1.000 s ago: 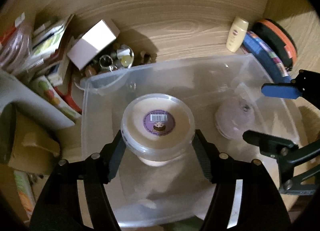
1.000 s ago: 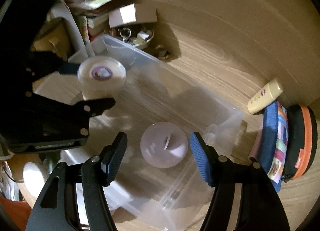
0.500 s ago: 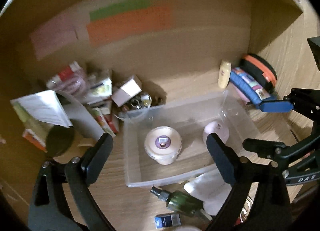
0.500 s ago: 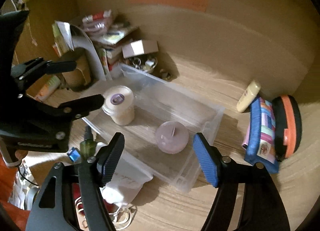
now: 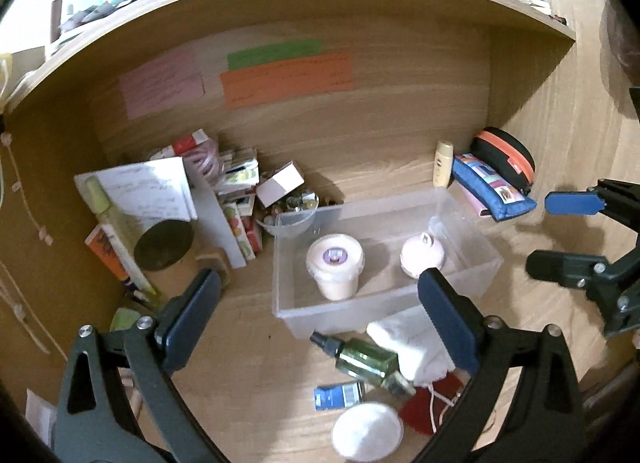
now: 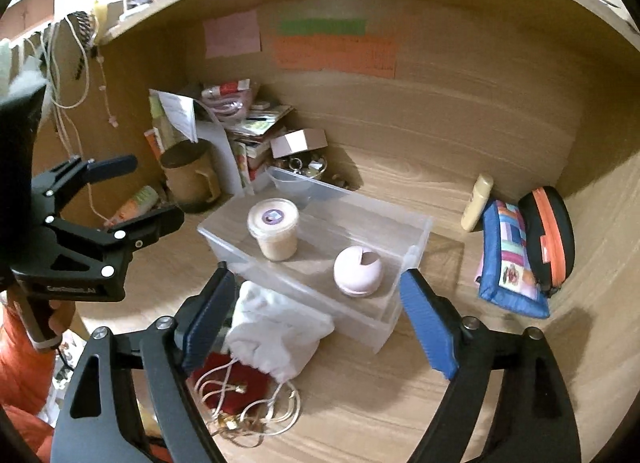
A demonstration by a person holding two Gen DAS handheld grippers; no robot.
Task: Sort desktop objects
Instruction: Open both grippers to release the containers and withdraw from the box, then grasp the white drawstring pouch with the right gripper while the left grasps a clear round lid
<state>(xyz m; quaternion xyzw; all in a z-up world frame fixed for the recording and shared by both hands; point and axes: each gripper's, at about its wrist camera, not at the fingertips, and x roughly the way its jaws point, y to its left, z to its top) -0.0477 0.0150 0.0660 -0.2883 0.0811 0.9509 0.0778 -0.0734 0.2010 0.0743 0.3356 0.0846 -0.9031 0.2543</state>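
A clear plastic bin [image 5: 476, 281] [image 6: 416, 239] stands on the wooden desk. Inside it stand a cream tub with a purple label [image 5: 335, 269] [image 6: 274, 227] and a pink round object [image 5: 422, 259] [image 6: 358, 269]. My left gripper [image 5: 318, 319] is open and empty, pulled back above the desk in front of the bin. My right gripper [image 6: 320, 327] is open and empty, also in front of the bin. In front of the bin lie a green spray bottle [image 5: 362, 359], a white drawstring pouch [image 6: 276, 337], a small blue box [image 5: 338, 395] and a white round lid [image 5: 366, 435].
A cluttered pile of booklets, a white box [image 5: 280, 185] and a brown mug [image 6: 190, 175] fills the back left. A cream bottle [image 5: 443, 163], a blue pouch [image 6: 508, 259] and a black-orange case [image 6: 548, 231] lie at the right. A red cloth with cords [image 6: 240, 387] lies in front.
My left gripper let go of the cream tub inside the bin and opened. Both grippers have pulled back and up, away from the bin.
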